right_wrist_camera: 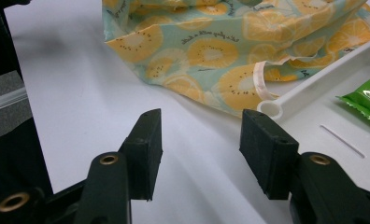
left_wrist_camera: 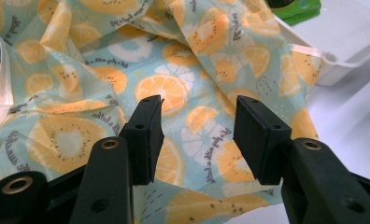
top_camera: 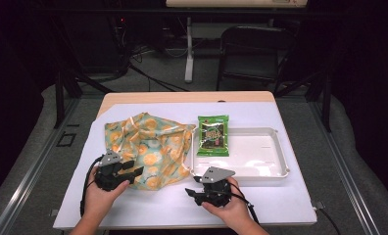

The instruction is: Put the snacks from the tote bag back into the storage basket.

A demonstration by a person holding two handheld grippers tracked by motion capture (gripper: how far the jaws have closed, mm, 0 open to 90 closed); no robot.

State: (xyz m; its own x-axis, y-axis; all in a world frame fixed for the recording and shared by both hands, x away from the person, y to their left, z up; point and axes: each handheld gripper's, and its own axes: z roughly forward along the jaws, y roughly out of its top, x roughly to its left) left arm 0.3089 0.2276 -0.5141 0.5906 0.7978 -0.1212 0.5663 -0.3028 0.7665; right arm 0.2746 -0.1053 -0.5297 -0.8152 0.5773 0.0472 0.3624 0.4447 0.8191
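A crumpled cloth bag printed with orange slices on pale teal lies on the white table cover, left of a white tray. A green snack packet rests across the tray's far left corner. My left gripper hovers over the bag's near left part, open, with its jaws above the fabric and nothing between them. My right gripper is low over the bare cover by the tray's near left corner and is open and empty. In its view the bag and the tray rim lie just ahead.
A pale pink ribbon of the bag drapes by the tray's corner. The white cover stretches along the table's near edge. A dark chair and a white post stand beyond the far edge.
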